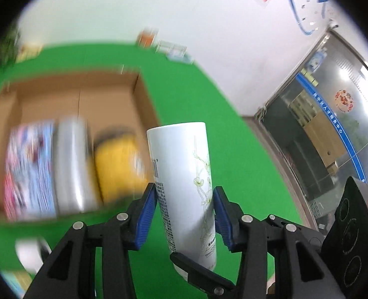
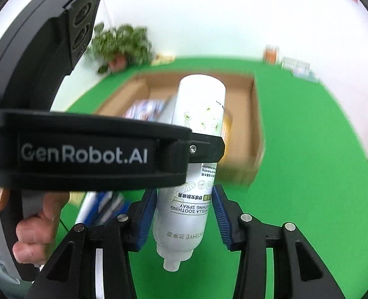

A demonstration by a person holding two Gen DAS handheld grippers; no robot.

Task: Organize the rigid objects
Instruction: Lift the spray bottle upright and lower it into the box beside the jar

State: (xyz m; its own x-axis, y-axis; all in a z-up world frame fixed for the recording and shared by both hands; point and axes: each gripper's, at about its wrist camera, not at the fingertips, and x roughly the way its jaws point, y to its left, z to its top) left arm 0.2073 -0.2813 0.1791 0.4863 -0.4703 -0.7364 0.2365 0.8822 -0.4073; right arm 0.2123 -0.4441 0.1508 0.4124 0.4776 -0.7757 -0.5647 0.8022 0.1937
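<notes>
Spray bottle (image 1: 181, 182), white, is held in the air near an open cardboard box (image 1: 139, 92), clamped by the left gripper (image 1: 185, 214); the right gripper (image 2: 185, 215) brackets it, contact unclear. Likely mid-transfer; next, lowering it beside the yellow item (image 1: 116, 167). Green table (image 1: 196, 99), white wall (image 1: 159, 7)

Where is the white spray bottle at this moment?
The white spray bottle is in the air above the green table, between the fingers of both grippers, just right of the cardboard box in the left wrist view.
</notes>
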